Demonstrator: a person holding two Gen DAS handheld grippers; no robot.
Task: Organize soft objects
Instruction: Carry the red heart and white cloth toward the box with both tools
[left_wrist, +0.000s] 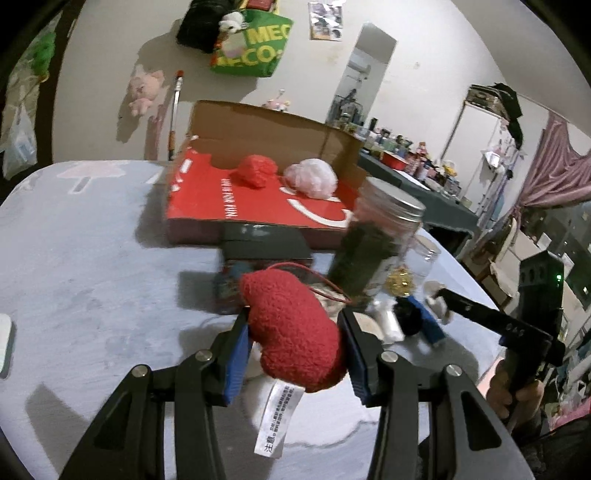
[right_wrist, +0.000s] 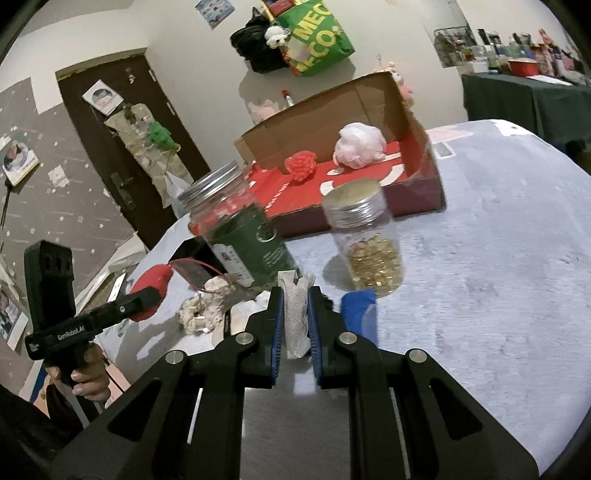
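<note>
Left gripper (left_wrist: 295, 332): jaws part-open, blue pads pressed on either flank of the red plush heart (left_wrist: 291, 328); it is clamped at mid-body, its label tag hanging free below, judged carried clear of the bench (left_wrist: 92, 258) for transfer.
Cardboard box (left_wrist: 258, 206): lies open at the far side of the bench, lid flap propped up behind; red interior holds a red soft ball (left_wrist: 256, 171) at left and a pale pink mesh puff (left_wrist: 312, 177) at right, apart from each other. Judged the collection point for soft items.
Green-label jar (right_wrist: 236, 229): metal lid on, contents dark, not identifiable.
Cream fuzzy piece (right_wrist: 203, 306): loose on the bench, not yet collected.
Right gripper (right_wrist: 295, 321): jaws nearly closed, pinching a white mesh strip (right_wrist: 295, 317) upright between the pads.
Clear jar (right_wrist: 364, 240): lidded, gold beads in the lower part.
</note>
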